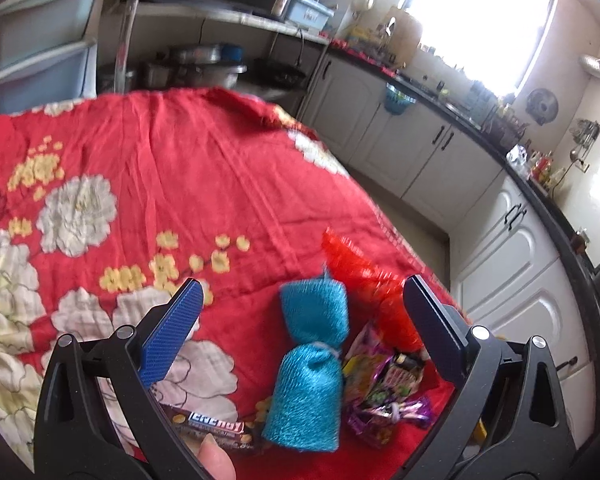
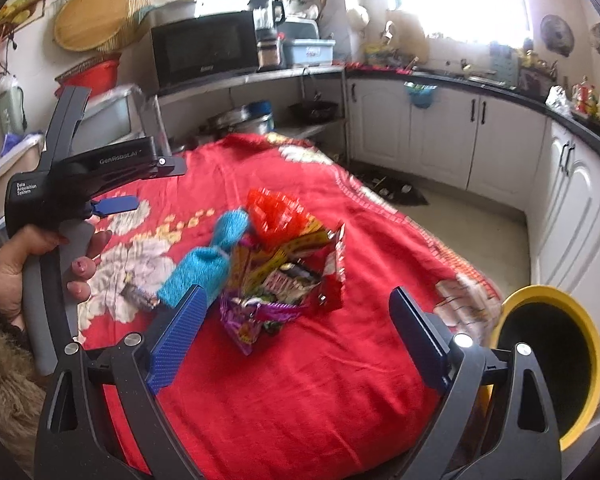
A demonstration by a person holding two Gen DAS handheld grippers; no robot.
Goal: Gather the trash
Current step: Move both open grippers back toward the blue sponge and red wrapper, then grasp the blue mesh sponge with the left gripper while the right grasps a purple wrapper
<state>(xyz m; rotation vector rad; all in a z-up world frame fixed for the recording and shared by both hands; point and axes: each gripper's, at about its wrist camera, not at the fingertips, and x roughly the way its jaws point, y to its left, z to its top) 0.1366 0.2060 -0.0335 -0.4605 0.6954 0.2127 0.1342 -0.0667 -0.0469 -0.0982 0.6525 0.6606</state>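
A pile of trash lies on a table under a red flowered cloth (image 1: 148, 168): a teal mesh pouch (image 1: 312, 364), a red mesh bag (image 1: 364, 276), several bright candy wrappers (image 1: 384, 384) and an energy bar wrapper (image 1: 216, 430). My left gripper (image 1: 300, 312) is open and empty, its jaws wide apart above the teal pouch. In the right wrist view the same pile shows: the teal pouch (image 2: 204, 268), the red bag (image 2: 276, 216), the wrappers (image 2: 284, 288). My right gripper (image 2: 296, 324) is open and empty just before the pile. The left gripper (image 2: 116, 204) shows at the left, held in a hand.
A yellow bin with a black inside (image 2: 548, 364) stands at the table's right edge. White kitchen cabinets (image 2: 452, 132) under a black counter run along the back and right. A microwave (image 2: 204, 48) sits on a shelf behind the table. Plastic drawers (image 1: 40, 48) stand at the left.
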